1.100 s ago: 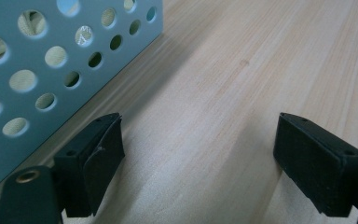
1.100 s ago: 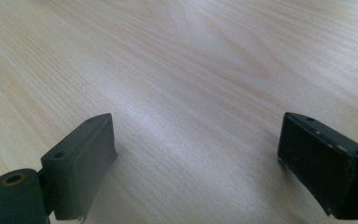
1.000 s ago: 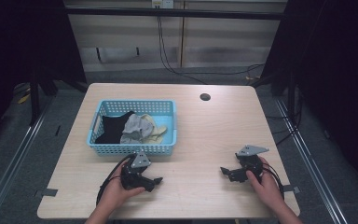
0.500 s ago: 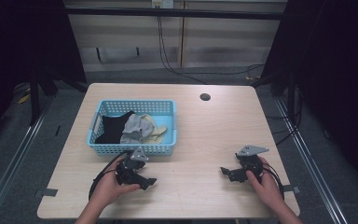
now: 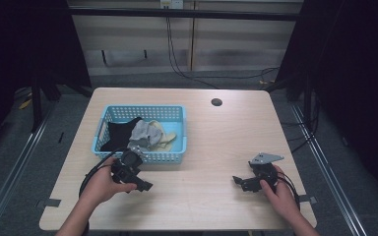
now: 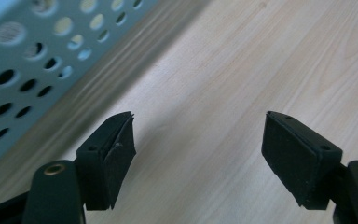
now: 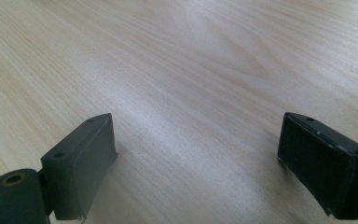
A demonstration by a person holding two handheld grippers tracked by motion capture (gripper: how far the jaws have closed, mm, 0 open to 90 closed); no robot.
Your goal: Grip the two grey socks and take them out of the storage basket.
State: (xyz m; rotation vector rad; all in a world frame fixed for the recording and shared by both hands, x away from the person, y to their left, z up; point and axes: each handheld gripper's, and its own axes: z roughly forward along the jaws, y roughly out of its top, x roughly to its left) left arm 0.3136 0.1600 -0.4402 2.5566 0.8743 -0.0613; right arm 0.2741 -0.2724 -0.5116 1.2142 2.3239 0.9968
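Between the left tongs (image 6: 198,154), only bare wood of the desk (image 6: 242,70) shows; the jaws stand apart with nothing gripped, and they have just been closing a little. Seen from the high view, the left tongs (image 5: 145,186) sit in the person's left hand (image 5: 101,184) at the near edge of the desk, a black cable looping away beside the wrist. Just beyond them, almost touching the hand-held body, stands a light blue perforated basket (image 5: 109,111), its holed wall also filling the upper left corner of the left gripper view (image 6: 23,60). Inside the basket lie a black cloth (image 5: 120,132) toward the side away from the right tongs, a grey cloth (image 5: 140,133) in the middle, and a pale yellowish cloth (image 5: 170,140) on the side nearer the right tongs. Well apart, across the desk, the right tongs (image 5: 236,181) rest low in the right hand (image 5: 280,191), a grey three-cornered plate on top; their jaws are likewise spread wide over plain wood (image 7: 196,154), holding nothing. Farther off, past both tongs, a dark round hole (image 5: 216,102) sits near the desk's far edge. No brand, label or readable writing can be made out anywhere.
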